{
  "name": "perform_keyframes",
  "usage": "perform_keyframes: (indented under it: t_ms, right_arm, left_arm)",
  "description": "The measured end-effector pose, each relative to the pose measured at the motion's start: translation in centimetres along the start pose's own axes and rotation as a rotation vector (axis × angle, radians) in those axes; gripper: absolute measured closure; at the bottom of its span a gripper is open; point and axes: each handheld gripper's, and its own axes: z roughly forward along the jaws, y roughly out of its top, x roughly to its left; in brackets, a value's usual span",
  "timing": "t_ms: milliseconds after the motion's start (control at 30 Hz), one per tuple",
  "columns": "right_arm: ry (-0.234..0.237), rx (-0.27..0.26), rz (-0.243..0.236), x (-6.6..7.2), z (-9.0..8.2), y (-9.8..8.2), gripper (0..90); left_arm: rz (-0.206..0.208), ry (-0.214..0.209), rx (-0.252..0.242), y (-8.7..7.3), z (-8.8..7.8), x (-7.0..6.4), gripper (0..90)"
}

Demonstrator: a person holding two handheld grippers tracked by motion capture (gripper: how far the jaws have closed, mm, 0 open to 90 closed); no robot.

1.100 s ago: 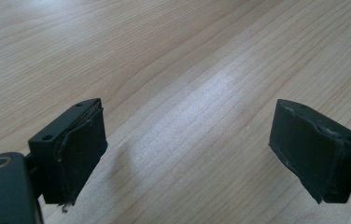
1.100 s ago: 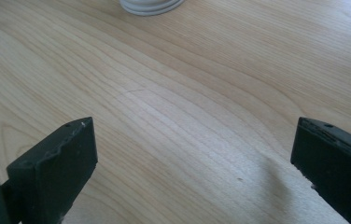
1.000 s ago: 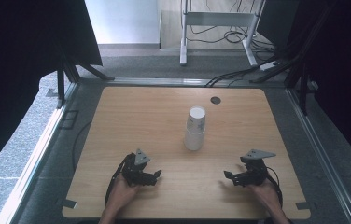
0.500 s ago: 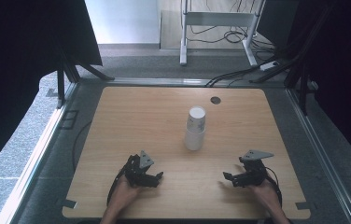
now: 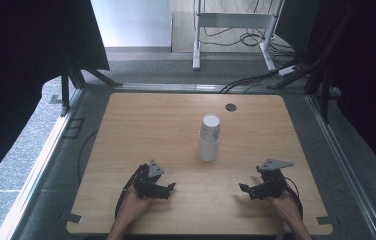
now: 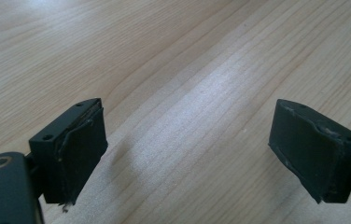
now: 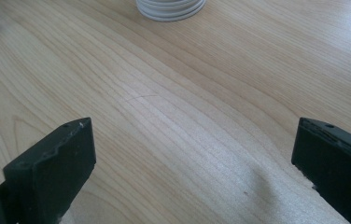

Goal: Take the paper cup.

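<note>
Left hand-held gripper (image 5: 168, 188): Your left hand holds it low over the near-left part of the worktop (image 5: 141, 125). It has crept slightly toward the near edge over the last second. In the left gripper view the jaws stand spread wide with bare wood grain between them; they pinch nothing.

Left-side change: Small drift only. You have not closed any ground on the cups from this side.

Stack of white cups (image 5: 209, 137): It stands upright near the middle of the worktop, beyond both grippers and between their lines of reach, well apart from each. Its place is unchanged from the earlier pictures. The right gripper view shows its ribbed base (image 7: 170, 8) at the top edge, resting flat on the wood.

Dark round spot (image 5: 231, 107): It lies on the far side of the worktop, behind the stack and a little to its right. No change.

Right hand-held gripper (image 5: 243, 189): Your right hand holds it low over the near-right part of the worktop, jaws pointing inward. It has barely shifted since a second ago. In the right gripper view the jaws are spread wide and empty.

Finding for the task: Both grippers are open and ready, yet the stack is untouched. I judge that the reach toward the cups has not begun; the right side has the clearer line to the base.
</note>
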Motion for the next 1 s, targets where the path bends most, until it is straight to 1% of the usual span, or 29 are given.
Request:
perform_keyframes:
  t_ms: [100,133,167,233,333,400,500,667,700,767,833,867,900,933,967,1000]
  right_arm:
    - [0.006,0.001,-0.002,0.0,0.0,0.2,0.0]
    - [0.003,-0.004,-0.014,0.1,-0.2,0.5,0.0]
    - [0.003,-0.004,-0.014,0.1,-0.2,0.5,0.0]
    - [0.005,-0.011,-0.012,0.2,-0.3,0.8,0.0]
    - [0.01,-0.03,0.008,0.3,-0.5,1.2,0.0]
    - [0.012,-0.031,0.011,0.3,-0.5,1.3,0.1]
    - [0.016,-0.012,0.011,0.3,-0.4,1.6,0.5]
    - [0.027,-0.002,0.009,0.5,-0.3,1.9,1.2]
    - [0.037,-0.004,0.014,0.5,-0.3,2.1,1.2]
    - [0.048,-0.005,0.013,0.5,-0.3,2.3,1.2]
    - [0.054,-0.006,0.013,0.5,-0.4,2.6,1.2]
    - [0.054,-0.006,0.013,0.5,-0.4,2.6,1.2]
    - [0.064,-0.002,-0.001,0.6,-0.6,2.9,1.1]
    - [0.06,-0.001,-0.011,0.6,-0.6,3.1,1.1]
    - [0.06,-0.001,-0.011,0.6,-0.6,3.1,1.1]
    - [0.058,-0.007,-0.016,0.6,-0.8,3.5,1.1]
  left_arm:
    - [-0.009,-0.004,0.0,0.1,0.0,0.1,10.8]
    - [-0.016,-0.01,-0.001,0.2,0.0,0.1,10.8]
    - [-0.016,-0.01,-0.001,0.2,0.0,0.1,10.8]
    - [-0.022,-0.006,0.0,0.4,0.0,0.2,10.8]
    - [-0.03,-0.006,-0.001,0.8,0.0,0.3,10.8]
    - [-0.026,-0.011,0.002,1.0,0.0,0.3,10.8]
    - [-0.013,-0.004,-0.002,1.5,0.1,0.4,10.8]
    - [-0.004,-0.002,-0.007,2.2,0.1,0.5,10.8]
    - [-0.002,-0.011,-0.01,2.4,0.0,0.7,10.8]
    - [-0.006,-0.012,-0.015,2.7,0.0,0.7,10.8]
    - [-0.007,-0.026,-0.014,2.9,0.0,0.8,10.8]
    - [-0.007,-0.026,-0.014,2.9,0.0,0.8,10.7]
    - [-0.021,-0.045,-0.031,3.2,-0.1,1.0,10.7]
    - [-0.021,-0.045,-0.031,3.2,-0.1,1.0,10.7]
    - [-0.029,-0.058,-0.038,3.4,-0.1,1.1,10.7]
    - [-0.031,-0.065,-0.049,3.7,-0.1,1.2,10.7]
